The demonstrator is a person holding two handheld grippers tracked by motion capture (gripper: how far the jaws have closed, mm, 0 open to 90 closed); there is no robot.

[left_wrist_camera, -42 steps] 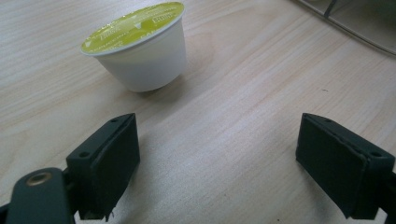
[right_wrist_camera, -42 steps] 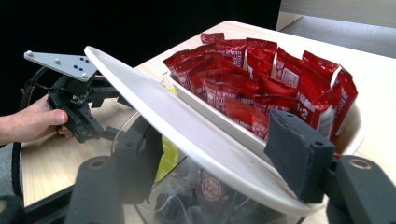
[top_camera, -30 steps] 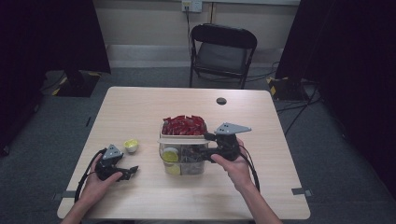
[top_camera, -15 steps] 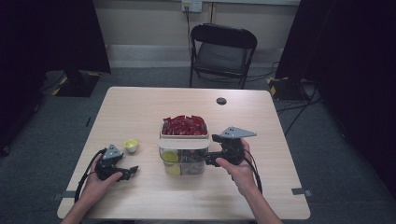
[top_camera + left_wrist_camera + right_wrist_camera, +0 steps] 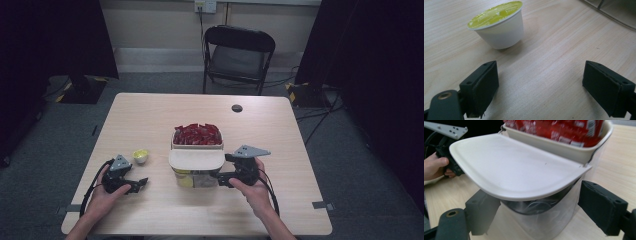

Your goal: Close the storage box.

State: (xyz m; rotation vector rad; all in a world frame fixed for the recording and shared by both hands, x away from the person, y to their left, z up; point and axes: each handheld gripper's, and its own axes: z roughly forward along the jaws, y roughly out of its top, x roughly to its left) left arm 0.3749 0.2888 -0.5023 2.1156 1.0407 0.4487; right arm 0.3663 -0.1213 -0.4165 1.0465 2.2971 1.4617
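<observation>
On the pale wooden table [image 5: 150, 115] stands a clear container [image 5: 197, 172].

Container [image 5: 197, 172] stands mid-bench, main obstacle; its cream lid [image 5: 196, 159] overhangs near side. Right gripper [image 5: 223, 170] just right of container, jaws apart, straddling clear wall under lid. Left of container: small cup [image 5: 140, 156] near, bare gap between. Left gripper [image 5: 141, 182] farther left, nearer bench edge. Beyond container: bench [image 5: 150, 115] open, except dark round spot [image 5: 237, 108] to far right.
</observation>
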